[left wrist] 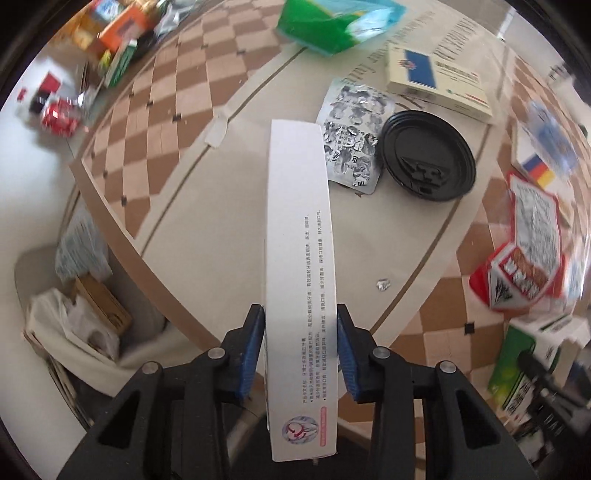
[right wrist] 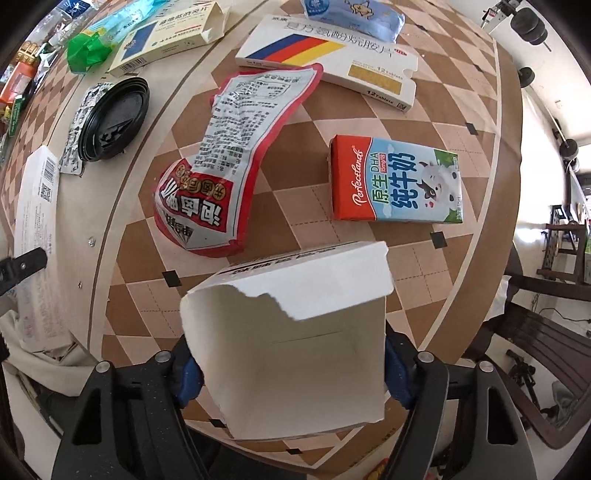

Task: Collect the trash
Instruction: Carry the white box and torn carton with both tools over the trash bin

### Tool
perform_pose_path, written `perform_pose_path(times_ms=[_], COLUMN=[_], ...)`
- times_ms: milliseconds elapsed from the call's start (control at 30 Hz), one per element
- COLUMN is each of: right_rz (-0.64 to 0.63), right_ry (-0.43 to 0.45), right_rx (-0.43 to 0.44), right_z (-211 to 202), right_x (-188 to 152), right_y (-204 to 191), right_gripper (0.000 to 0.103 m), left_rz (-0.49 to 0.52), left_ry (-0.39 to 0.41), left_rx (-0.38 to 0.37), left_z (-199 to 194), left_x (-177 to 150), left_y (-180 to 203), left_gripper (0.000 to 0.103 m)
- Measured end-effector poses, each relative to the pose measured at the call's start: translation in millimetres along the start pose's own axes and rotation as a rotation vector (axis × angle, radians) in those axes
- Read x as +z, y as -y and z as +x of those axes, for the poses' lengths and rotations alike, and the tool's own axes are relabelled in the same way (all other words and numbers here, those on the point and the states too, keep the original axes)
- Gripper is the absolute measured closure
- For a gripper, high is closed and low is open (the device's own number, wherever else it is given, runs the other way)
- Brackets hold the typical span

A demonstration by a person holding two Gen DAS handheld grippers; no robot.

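Round checkered wooden table [right wrist: 461, 110] and what I see around it

Beside the table's edge I see a dark wooden bench [right wrist: 546, 332]; below its other side, a white-lined bin [left wrist: 74, 332] and brown cardboard box [left wrist: 103, 302].

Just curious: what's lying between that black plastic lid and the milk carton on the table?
A red snack bag, crumpled and lying flat, sits between the black lid and the milk carton; the right wrist view shows it.

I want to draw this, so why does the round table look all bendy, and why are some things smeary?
Both views use a fisheye lens, so the table edge curves. In the left wrist view, the red snack bag and green bag near the rim are blurred, while the long white box looks sharp. In the right wrist view, the milk carton is crisp; the window side glares white.
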State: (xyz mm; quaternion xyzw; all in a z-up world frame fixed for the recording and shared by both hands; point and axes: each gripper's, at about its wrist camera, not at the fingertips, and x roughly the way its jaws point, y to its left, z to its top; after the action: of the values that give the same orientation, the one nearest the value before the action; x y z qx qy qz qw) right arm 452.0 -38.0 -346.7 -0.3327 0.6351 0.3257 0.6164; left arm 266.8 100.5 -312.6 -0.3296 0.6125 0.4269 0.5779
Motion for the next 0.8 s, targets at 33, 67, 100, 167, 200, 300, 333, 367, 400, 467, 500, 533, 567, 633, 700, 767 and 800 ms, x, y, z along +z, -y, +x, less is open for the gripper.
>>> perform_pose_path(times_ms=[33,67,100,167,200,300,333,367,400,467,500,533,567,633,700,767,800], right_rz=[0.013,0.027,0.040,0.066,0.078,0.114,0.124,0.133,0.142,0.159,0.170,0.180,0.190,0.205,0.210,0.199,0.192], right_ry=[0.011,0.021,0.031,0.051,0.060,0.087,0.098,0.109,0.118,0.138,0.148,0.153,0.159,0.166,0.156,0.131,0.115], right_rx=[0.008,0.011,0.013,0.022,0.028,0.053,0.065,0.080,0.092,0.110,0.123,0.131,0.138,0.160,0.180,0.194,0.197], right_z=[-3.4,-7.3,-11.2,-20.0,-24.2,-37.9,-42.6,-46.6,-51.1,-61.1,-64.4,-67.2,-69.5,-70.1,-64.9,-54.7,-47.6], right_x=[-4.0,-9.5,-14.8,-28.7,-35.7,-62.2,-71.3,-81.6,-92.8,-118.2,-131.9,-144.4,-155.4,-181.6,-205.8,-232.6,-245.9], right_y=[0.5,1.6,1.6,1.0,1.4,-4.0,-6.6,-8.8,-12.5,-26.0,-30.7,-38.2,-47.4,-59.4,-71.5,-83.2,-89.5], right_gripper=[0.028,0.028,0.028,0.029,0.029,0.029,0.029,0.029,0.029,0.029,0.029,0.029,0.029,0.029,0.029,0.029,0.029], left_rz=[0.026,0.046,0.064,0.094,0.107,0.132,0.143,0.154,0.165,0.188,0.198,0.206,0.212,0.219,0.218,0.212,0.209], left_ry=[0.017,0.031,0.044,0.075,0.088,0.119,0.129,0.140,0.151,0.176,0.186,0.193,0.197,0.196,0.174,0.139,0.119], left_rx=[0.006,0.004,0.000,-0.012,-0.020,-0.069,-0.084,-0.100,-0.115,-0.136,-0.150,-0.168,-0.181,-0.206,-0.228,-0.252,-0.258], left_z=[-5.1,-7.6,-10.3,-15.7,-21.3,-22.8,-25.2,-28.7,-32.0,-37.7,-40.6,-42.2,-42.9,-44.2,-37.9,-26.7,-18.9], left_x=[-4.4,-8.1,-14.9,-29.7,-36.4,-55.5,-61.4,-70.6,-80.8,-101.5,-110.7,-120.3,-128.7,-149.0,-166.9,-183.9,-192.2], left_y=[0.1,3.4,3.2,-1.2,-4.9,-14.5,-17.3,-22.8,-28.6,-39.8,-46.4,-53.2,-60.4,-72.3,-86.4,-98.3,-103.2], left_gripper=[0.069,0.069,0.069,0.069,0.069,0.069,0.069,0.070,0.070,0.070,0.070,0.070,0.070,0.070,0.070,0.070,0.070])
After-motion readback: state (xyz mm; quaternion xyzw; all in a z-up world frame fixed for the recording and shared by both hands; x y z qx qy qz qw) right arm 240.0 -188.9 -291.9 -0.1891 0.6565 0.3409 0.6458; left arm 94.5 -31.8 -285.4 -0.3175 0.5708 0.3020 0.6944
